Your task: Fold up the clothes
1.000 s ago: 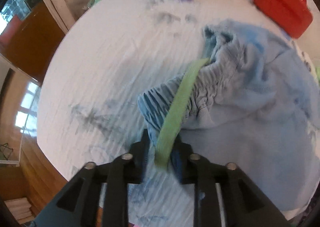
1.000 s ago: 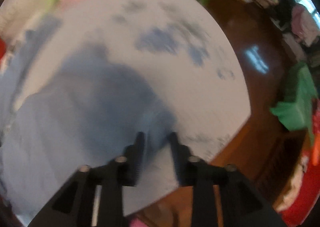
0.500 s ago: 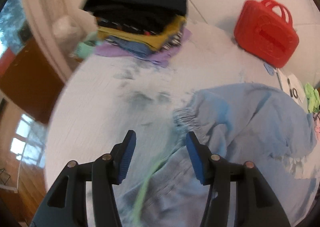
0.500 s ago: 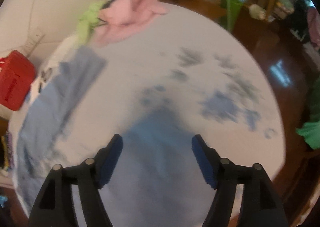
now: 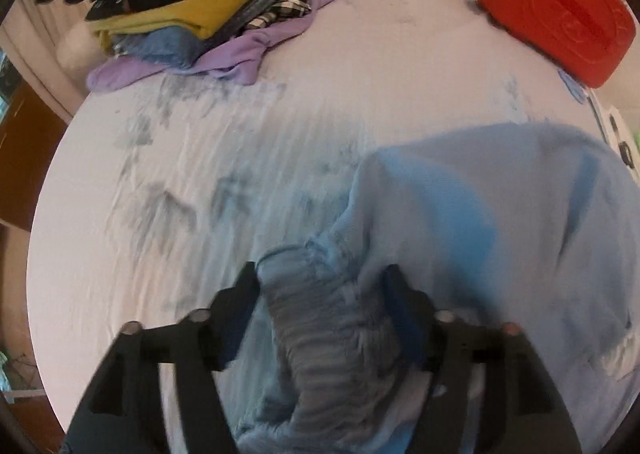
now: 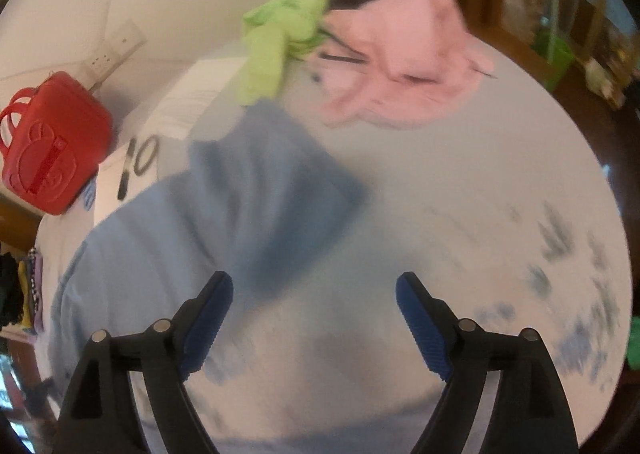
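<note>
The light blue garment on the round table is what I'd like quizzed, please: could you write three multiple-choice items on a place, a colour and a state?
1. Where does the stack of folded clothes sit in the left wrist view?
A. Far side of the table, upper left
B. On the red case
C. On the floor

2. What colour is the case beside the table?
A. Green
B. Red
C. Black

3. How does the left gripper stand to the light blue garment?
A. Clamped shut on its hem
B. Far from it
C. Jaws apart and opening, gathered waistband between them

Answers:
1 A, the pile lies at the far upper-left edge of the tabletop.
2 B, its shell and handle are bright red.
3 C, the fingers stand either side of the bunched fabric without pinching it.
</note>
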